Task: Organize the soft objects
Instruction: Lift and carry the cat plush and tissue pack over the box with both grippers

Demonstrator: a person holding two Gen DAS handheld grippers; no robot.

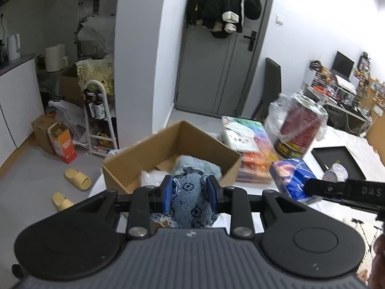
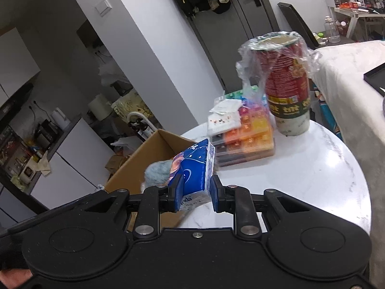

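My left gripper [image 1: 190, 193] is shut on a blue denim cloth pouch [image 1: 190, 200] and holds it over the near edge of an open cardboard box [image 1: 144, 159]. A fluffy light blue soft item [image 1: 199, 166] and a white one [image 1: 152, 178] lie inside the box. My right gripper [image 2: 196, 193] is shut on a blue tissue pack [image 2: 195, 171] and holds it above the white round table [image 2: 300, 180], beside the box [image 2: 149, 159]. The tissue pack also shows in the left wrist view [image 1: 292, 175], with the right gripper's finger [image 1: 336, 189] on it.
A stack of colourful plastic cases [image 2: 243, 142] and a tall red cup stack wrapped in plastic [image 2: 286, 77] stand on the table behind the box. A black frame [image 1: 336, 159] lies on the white bed at right. Yellow slippers [image 1: 77, 178] lie on the floor at left.
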